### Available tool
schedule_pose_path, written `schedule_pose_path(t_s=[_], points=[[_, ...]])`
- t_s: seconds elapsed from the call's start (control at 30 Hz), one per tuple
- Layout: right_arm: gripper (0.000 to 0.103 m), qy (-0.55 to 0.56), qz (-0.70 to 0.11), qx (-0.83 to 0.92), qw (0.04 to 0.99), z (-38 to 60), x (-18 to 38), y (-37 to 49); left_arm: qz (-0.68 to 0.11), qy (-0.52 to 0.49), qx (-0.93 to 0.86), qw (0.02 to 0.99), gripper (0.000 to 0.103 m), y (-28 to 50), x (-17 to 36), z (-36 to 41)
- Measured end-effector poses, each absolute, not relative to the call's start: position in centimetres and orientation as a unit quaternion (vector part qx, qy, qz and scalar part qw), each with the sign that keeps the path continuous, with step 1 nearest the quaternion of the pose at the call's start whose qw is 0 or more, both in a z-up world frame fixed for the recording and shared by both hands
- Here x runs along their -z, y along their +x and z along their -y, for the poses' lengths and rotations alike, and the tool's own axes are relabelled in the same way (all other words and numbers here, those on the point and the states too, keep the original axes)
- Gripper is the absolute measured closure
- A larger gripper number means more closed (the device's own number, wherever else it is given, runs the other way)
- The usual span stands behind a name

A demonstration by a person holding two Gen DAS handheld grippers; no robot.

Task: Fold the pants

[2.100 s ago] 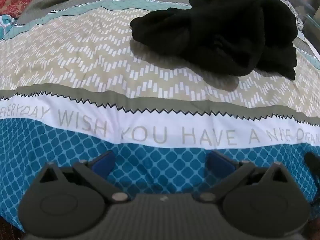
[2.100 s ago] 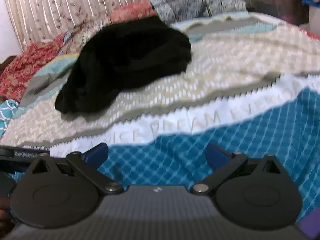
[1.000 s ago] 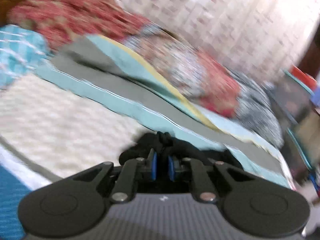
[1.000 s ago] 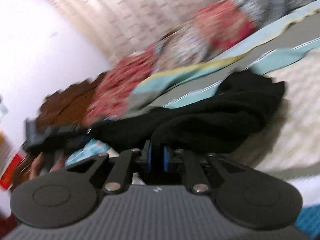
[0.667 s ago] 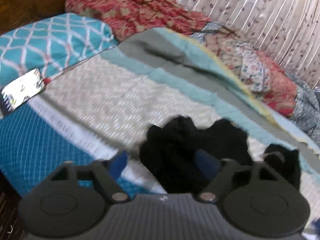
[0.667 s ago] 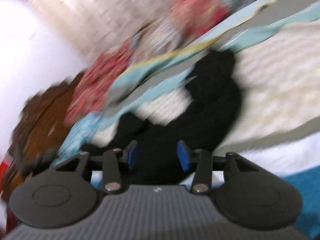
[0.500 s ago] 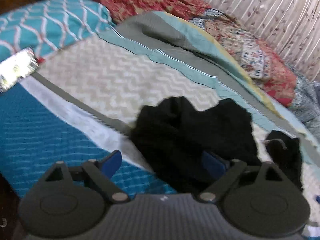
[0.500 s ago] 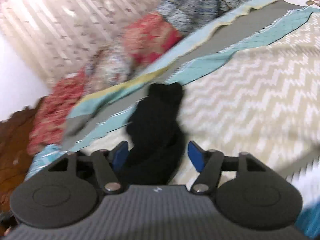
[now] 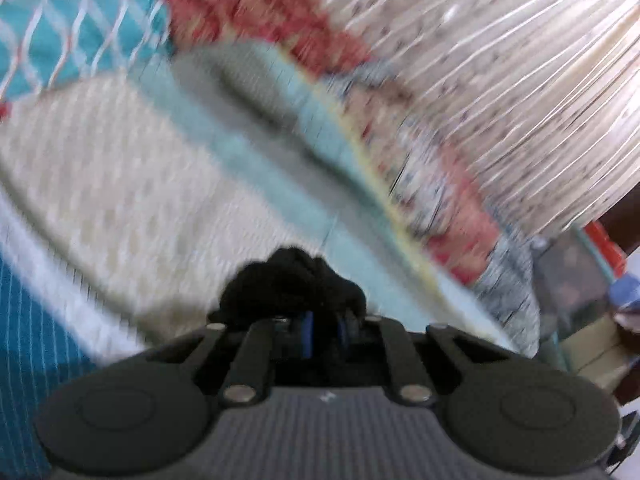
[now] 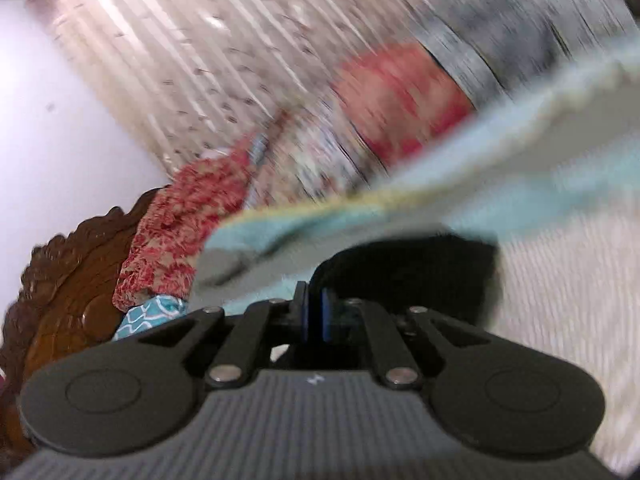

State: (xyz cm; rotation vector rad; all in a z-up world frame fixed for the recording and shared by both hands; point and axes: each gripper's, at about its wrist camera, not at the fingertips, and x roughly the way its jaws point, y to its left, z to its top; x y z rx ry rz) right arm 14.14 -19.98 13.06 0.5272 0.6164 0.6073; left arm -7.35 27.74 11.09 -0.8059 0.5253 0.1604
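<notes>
Bedspread: a quilted bed cover point(image 9: 120, 184) in bands of cream zigzag, pale teal, grey, white and deep blue lattice; it fills the lower left of the left wrist view, blurred.
Pillow: a turquoise cushion with a white lattice print point(image 9: 60, 20), at the upper left, beyond the cream band.
Blankets: red and floral patterned cloth point(image 9: 440, 184) heaped along the far edge of the bed.
Curtain: a cream pleated curtain with small dark sprigs point(image 10: 200, 60), behind the heaped cloth.
Headboard: carved brown wood with a scalloped edge point(image 10: 68, 280), at the left of the right wrist view.
Wall: plain white point(image 10: 48, 100), left of the curtain.

Bedroom: quilted bedspread point(image 9: 120, 184), carved headboard point(image 10: 68, 280), curtain point(image 9: 500, 80)
</notes>
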Motion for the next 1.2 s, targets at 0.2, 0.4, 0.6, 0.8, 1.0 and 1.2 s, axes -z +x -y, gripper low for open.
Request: schedule_pose_path(t_s=[0.2,0.4,0.6,0.8,1.0,1.2], points=[[0.094,0.254,-0.251,-0.265,0.896,14.2,-18.2,24.5,-0.174,-0.357,-0.122,0.91,0.092,-2.6,-16.9,-29.9],[0.096,0.326,-0.212,-0.238,0.89,15.6,-17.9,24.8,-0.116,-0.419,-0.107,0.894,0.093,-4.0,-17.8,-31.0],[0.099,0.352,-0.2,-0.24,0.883,25.8,-15.6,18.0,-0.144,-0.374,-0.043,0.915,0.092,-10.9,-14.4,-27.4],[0.1,0.302,-0.315,-0.13,0.89,30.8,-6.6,10.6,-0.312,-0.397,-0.056,0.861,0.092,-13.0,-3.6,-22.3],[0.094,0.319,-0.329,-0.034,0.888,33.1,-3.3,6.8,-0.376,-0.417,-0.093,0.822,0.063,-14.7,0.1,-21.3],[0.074,0.315,-0.319,-0.039,0.893,33.4,-3.1,13.2,-0.336,-0.442,-0.167,0.815,0.01,-15.6,-0.4,-24.6]])
